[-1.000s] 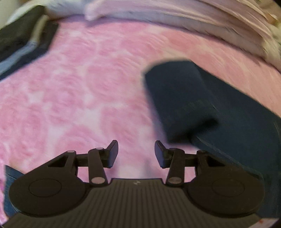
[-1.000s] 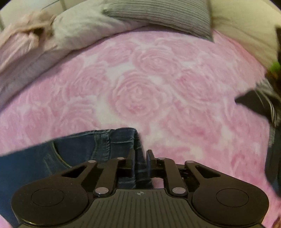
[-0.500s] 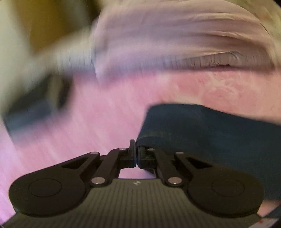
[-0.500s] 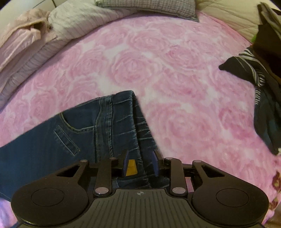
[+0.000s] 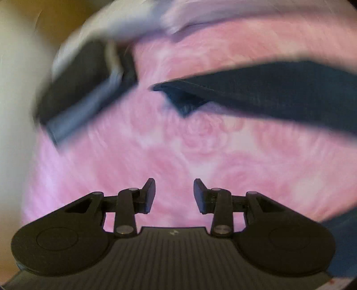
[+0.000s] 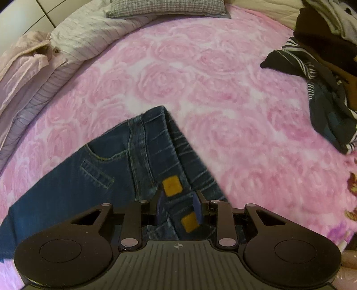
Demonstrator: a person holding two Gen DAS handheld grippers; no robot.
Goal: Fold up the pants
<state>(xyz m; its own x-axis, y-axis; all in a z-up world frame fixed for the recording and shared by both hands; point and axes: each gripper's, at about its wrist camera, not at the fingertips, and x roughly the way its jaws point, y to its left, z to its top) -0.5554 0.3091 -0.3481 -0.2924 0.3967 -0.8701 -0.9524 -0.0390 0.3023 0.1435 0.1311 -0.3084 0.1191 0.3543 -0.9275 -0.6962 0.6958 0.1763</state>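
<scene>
Dark blue jeans (image 6: pixel 107 169) lie on the pink rose blanket (image 6: pixel 200 84), with the pocket and waistband toward my right gripper (image 6: pixel 178 208). Its jaws stand partly apart, and bunched waistband denim with orange patches fills the gap, so it is shut on the jeans. In the blurred left wrist view, one jeans leg (image 5: pixel 267 93) stretches in from the right and its hem end hangs off the blanket. My left gripper (image 5: pixel 174 191) is well short of that leg. Its jaws are opening, with only blanket showing between them.
A stack of folded dark garments (image 5: pixel 84 84) sits at the left of the left wrist view. Striped and pale bedding (image 6: pixel 73 44) and a grey pillow (image 6: pixel 167 6) line the far side. A heap of dark and striped clothes (image 6: pixel 323 89) lies to the right.
Half a second ago the left gripper was shut at the leg's hem; now it is open and has pulled back from the leg. The right gripper has risen with the waistband, its jaws wider.
</scene>
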